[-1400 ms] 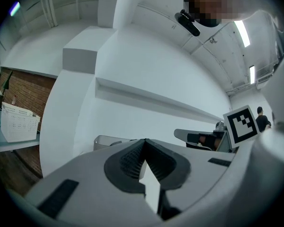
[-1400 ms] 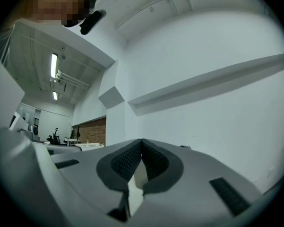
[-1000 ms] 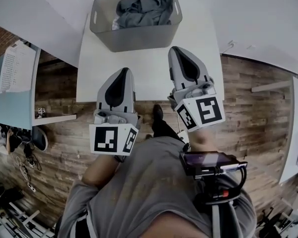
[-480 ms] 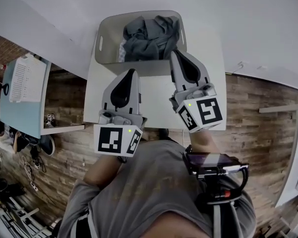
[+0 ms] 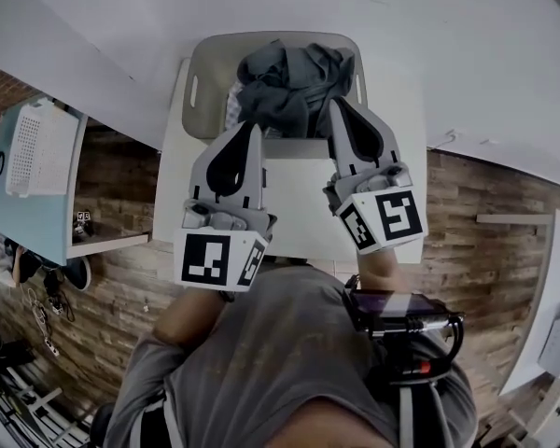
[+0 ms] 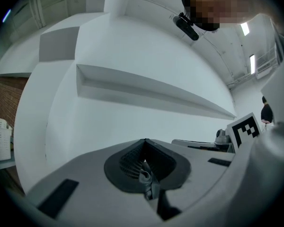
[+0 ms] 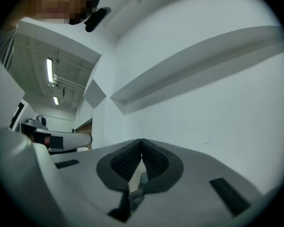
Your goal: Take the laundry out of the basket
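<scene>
A grey plastic basket (image 5: 203,87) stands at the far end of a white table (image 5: 299,208), and crumpled dark grey laundry (image 5: 289,87) is heaped in it above the rim. In the head view my left gripper (image 5: 253,127) points at the basket's near wall, its jaws shut and empty. My right gripper (image 5: 337,102) reaches to the near rim beside the laundry, also shut with nothing in it. In the left gripper view my left gripper (image 6: 145,141) faces a bare white wall with its tips together. My right gripper (image 7: 141,140) does the same in the right gripper view.
A white wall (image 5: 121,26) rises just behind the basket. A light blue table (image 5: 23,203) with a white perforated box (image 5: 39,147) stands to the left, and brown wood flooring (image 5: 476,250) lies on both sides. A dark device (image 5: 392,304) hangs at the person's chest.
Both grippers have moved forward across the table, from its near edge up to the basket's near rim. They stay shut, and the basket now sits closer in the head view.
</scene>
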Available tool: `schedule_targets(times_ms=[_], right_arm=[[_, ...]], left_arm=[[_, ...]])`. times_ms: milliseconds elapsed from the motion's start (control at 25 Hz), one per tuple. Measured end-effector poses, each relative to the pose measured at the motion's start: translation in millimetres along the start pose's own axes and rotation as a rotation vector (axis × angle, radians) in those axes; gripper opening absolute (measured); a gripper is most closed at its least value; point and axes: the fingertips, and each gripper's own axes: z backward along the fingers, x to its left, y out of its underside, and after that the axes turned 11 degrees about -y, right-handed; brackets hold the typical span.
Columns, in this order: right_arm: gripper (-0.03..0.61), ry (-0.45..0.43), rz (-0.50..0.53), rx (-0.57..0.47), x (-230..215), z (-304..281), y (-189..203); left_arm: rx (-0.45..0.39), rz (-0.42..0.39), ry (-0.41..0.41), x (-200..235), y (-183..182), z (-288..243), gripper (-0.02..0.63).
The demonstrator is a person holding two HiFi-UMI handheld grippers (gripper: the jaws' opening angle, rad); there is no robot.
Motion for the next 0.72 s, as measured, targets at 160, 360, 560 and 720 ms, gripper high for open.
schedule_targets(times_ms=[160,360,560,720], right_arm=[[0.008,0.022,0.019,0.001,-6,-20,-2],[0.008,0.039,0.053,0.017,-15,-44,-3],[0.008,0.044,0.063,0.051,-27,-72,6],[0.009,0.044,0.071,0.103,-35,-96,22]], left_arm=[[-0.012,0.005,0.026,14,-6,-20,0.008],[-0.031,0.018,0.050,27,-13,-47,0.008],[-0.029,0.043,0.044,47,-19,-76,0.008],[-0.025,0.070,0.044,63,-18,-97,0.008]])
